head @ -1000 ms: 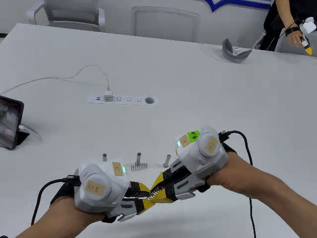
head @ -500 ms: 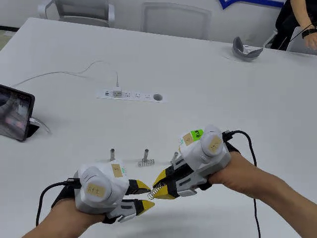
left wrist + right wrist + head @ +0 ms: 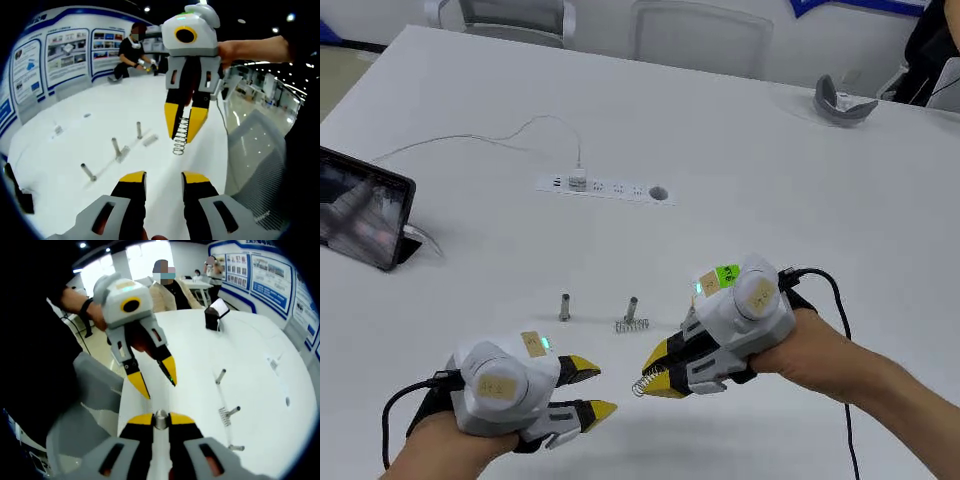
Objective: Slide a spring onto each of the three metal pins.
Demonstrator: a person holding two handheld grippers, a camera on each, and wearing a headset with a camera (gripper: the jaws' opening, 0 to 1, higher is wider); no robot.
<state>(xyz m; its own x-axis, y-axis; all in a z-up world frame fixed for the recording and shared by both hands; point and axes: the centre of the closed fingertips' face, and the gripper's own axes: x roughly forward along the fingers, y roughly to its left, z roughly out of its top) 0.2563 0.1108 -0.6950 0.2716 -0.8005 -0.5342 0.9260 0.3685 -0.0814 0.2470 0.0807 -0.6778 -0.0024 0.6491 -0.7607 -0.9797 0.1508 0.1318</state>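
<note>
Small coiled steel spring (image 3: pixel 642 384), a second ago pinched by both tools, now sits clamped in the yellow tips of the right gripper (image 3: pixel 657 370) alone, near the short grey metal pins (image 3: pixel 565 306), while the left gripper (image 3: pixel 596 388) has let go and gapes empty, so threading can likely begin.

White tabletop (image 3: pixel 800 220), power strip (image 3: pixel 605 187) near its middle with a plugged-in cable (image 3: pixel 490 138) trailing left, tablet (image 3: pixel 360 207) propped at the left edge, grey curved object (image 3: pixel 842 102) far right, short metal pins (image 3: pixel 564 306) upright in a row, spring (image 3: pixel 632 325) lying against the middle one.
</note>
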